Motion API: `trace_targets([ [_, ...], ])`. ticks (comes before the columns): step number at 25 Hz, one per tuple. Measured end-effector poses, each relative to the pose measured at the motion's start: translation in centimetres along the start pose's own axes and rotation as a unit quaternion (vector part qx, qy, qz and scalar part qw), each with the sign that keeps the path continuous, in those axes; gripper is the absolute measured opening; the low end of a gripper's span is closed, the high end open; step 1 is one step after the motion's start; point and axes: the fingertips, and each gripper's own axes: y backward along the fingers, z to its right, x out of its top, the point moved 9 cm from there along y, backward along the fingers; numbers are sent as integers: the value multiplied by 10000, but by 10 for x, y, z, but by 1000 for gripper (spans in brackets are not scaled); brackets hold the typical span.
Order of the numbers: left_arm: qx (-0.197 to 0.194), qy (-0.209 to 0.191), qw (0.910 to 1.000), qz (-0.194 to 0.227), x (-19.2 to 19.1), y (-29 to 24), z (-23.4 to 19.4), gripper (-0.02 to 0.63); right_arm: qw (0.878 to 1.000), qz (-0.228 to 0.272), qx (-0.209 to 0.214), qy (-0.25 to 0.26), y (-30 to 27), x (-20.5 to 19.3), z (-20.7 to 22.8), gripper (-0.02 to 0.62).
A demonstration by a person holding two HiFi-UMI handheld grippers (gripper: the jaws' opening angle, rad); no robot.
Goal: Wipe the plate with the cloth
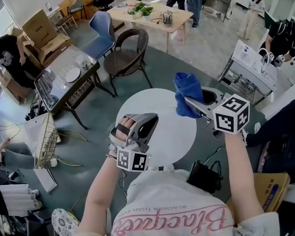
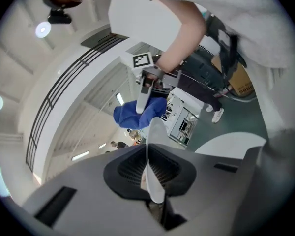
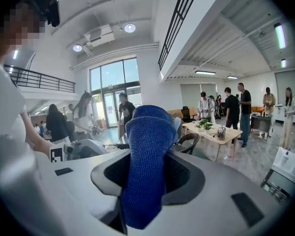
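Gripping the plate (image 2: pixel 155 132) by its rim, left tongs (image 1: pixel 140 127) clamp it edge-on over the table (image 1: pixel 174 141); right tongs (image 1: pixel 189 103) pinch the cloth (image 1: pixel 187 92) at its 2 o'clock. We should bring cloth across, press flat, wipe w/ even strokes.

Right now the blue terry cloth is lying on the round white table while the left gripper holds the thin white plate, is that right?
No. The blue terry cloth is not on the round white table; the right gripper clamps it in its jaws, up in the air, as the right gripper view shows. The left gripper does hold the thin white plate.
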Motion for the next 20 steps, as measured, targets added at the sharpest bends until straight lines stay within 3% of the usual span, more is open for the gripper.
trace_targets([
  [5, -122, 1482, 9885, -277, -14, -7, 1, 21, 9977, 597, -286, 141, 16, 7, -7, 161],
  [10, -131, 2934, 9541, -582, -36, -6, 5, 20, 9952, 845, -428, 251, 19, 2, -19, 161],
  [13, 30, 3790, 9231, -644, -44, -5, -1, 18, 9942, 950, -501, 97, 18, -5, -21, 161],
  [20, 386, 5505, 8333, -322, -50, 1, -18, 18, 9944, 854, -622, -3, 9, -27, -28, 161],
])
